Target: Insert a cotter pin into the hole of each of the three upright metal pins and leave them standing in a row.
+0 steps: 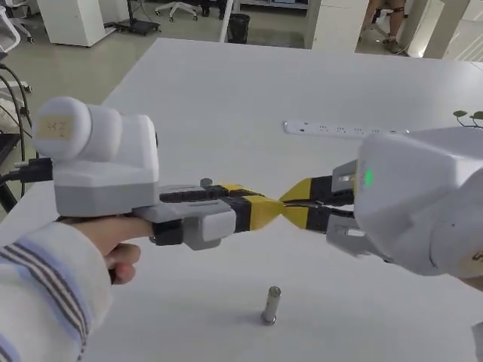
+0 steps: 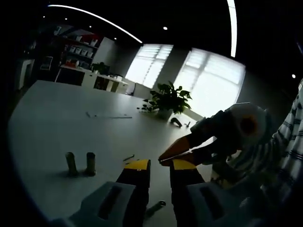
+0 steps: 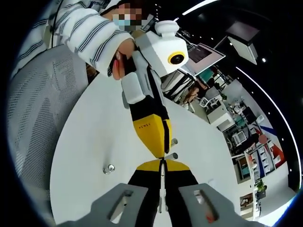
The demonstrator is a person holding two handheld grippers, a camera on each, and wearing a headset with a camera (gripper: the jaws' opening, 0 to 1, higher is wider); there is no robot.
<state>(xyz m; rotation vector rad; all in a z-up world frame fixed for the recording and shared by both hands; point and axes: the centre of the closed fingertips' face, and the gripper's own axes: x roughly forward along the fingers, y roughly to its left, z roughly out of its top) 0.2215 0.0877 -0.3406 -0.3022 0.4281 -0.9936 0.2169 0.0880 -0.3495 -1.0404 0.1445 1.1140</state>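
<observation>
Drop risk: your right gripper [image 3: 162,164] jaws pinch thin metal cotter pin [image 3: 162,182] near grey upright pin [image 1: 270,305]; left gripper [image 1: 274,205] hold unclear, don't release.

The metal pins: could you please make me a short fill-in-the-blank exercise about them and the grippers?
1. In the head view one metal pin stands ____ on the table.
2. The left gripper view shows ____ pins standing side by side.
3. The tongs of the right gripper are ____ on a thin cotter pin.
Missing words: upright; two; shut.
</observation>
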